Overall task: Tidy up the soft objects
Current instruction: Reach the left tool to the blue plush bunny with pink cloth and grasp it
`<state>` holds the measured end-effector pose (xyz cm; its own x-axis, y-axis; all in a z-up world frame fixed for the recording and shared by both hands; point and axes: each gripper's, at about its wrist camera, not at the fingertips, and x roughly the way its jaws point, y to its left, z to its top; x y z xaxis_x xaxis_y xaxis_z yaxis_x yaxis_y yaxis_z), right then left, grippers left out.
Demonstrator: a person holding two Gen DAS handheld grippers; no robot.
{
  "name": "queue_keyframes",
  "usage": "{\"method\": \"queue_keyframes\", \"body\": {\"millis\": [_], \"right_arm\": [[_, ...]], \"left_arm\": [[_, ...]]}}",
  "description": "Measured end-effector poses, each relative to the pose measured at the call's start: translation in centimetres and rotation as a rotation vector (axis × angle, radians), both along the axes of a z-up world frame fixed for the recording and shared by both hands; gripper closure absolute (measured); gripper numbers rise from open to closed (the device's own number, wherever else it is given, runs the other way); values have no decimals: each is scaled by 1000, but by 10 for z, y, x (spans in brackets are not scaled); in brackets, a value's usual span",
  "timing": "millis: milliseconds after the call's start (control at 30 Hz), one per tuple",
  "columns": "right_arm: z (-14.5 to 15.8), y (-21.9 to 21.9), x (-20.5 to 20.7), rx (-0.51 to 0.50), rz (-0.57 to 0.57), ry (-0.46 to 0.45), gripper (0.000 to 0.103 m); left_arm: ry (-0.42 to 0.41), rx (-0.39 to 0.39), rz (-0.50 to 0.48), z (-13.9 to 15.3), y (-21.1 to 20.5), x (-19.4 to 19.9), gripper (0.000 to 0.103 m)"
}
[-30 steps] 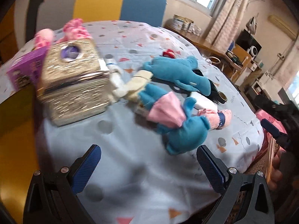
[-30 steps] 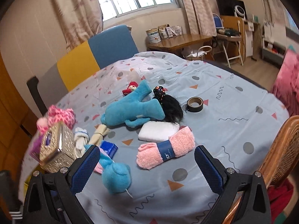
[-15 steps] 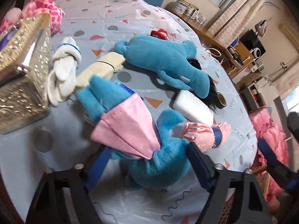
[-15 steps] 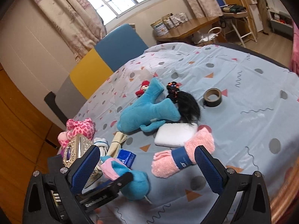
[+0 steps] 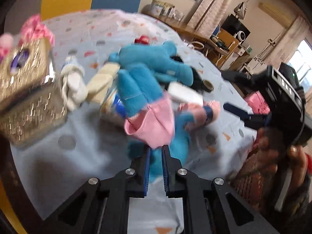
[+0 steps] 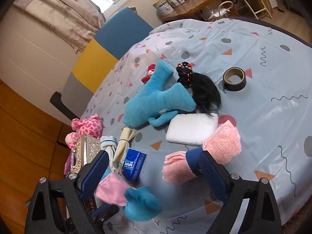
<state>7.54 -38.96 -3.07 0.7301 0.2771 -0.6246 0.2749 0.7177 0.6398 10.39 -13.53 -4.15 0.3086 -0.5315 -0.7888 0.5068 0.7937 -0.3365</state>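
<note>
Soft things spread over the surface (image 6: 273,44)
Plush toy (image 6: 156,99) at the middle; hair bundle (image 6: 204,91) and tape roll (image 6: 234,79) to its right, pad (image 6: 191,129) and rolled towel (image 6: 204,154) nearer the camera, box (image 6: 83,152) far left

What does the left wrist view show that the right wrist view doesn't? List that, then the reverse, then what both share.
Left wrist only: the left hand-held gripper shut on the blue plush toy in a pink skirt, and a hand holding the right hand-held gripper.
Right wrist only: the beaded hair ties; that gripper's jaws wide, having just closed slightly, the pink rolled towel between them ungripped.
Both: the large blue plush, white pack, tape roll, glittery box and tablecloth.
</note>
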Motion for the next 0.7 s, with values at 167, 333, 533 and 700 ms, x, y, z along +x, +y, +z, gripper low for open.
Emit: {"method": "queue_keyframes", "body": {"millis": [167, 333, 533, 700], "right_arm": [[7, 3, -8, -47, -35, -25, 8], [11, 0, -14, -74, -93, -37, 8], [13, 5, -11, -117, -96, -26, 8], [12, 5, -11, -118, -97, -28, 8]], "left_arm": [[127, -27, 66, -18, 17, 2, 34], [167, -72, 143, -13, 18, 4, 27], [404, -153, 355, -33, 30, 16, 25], [517, -224, 469, -40, 36, 17, 19]]}}
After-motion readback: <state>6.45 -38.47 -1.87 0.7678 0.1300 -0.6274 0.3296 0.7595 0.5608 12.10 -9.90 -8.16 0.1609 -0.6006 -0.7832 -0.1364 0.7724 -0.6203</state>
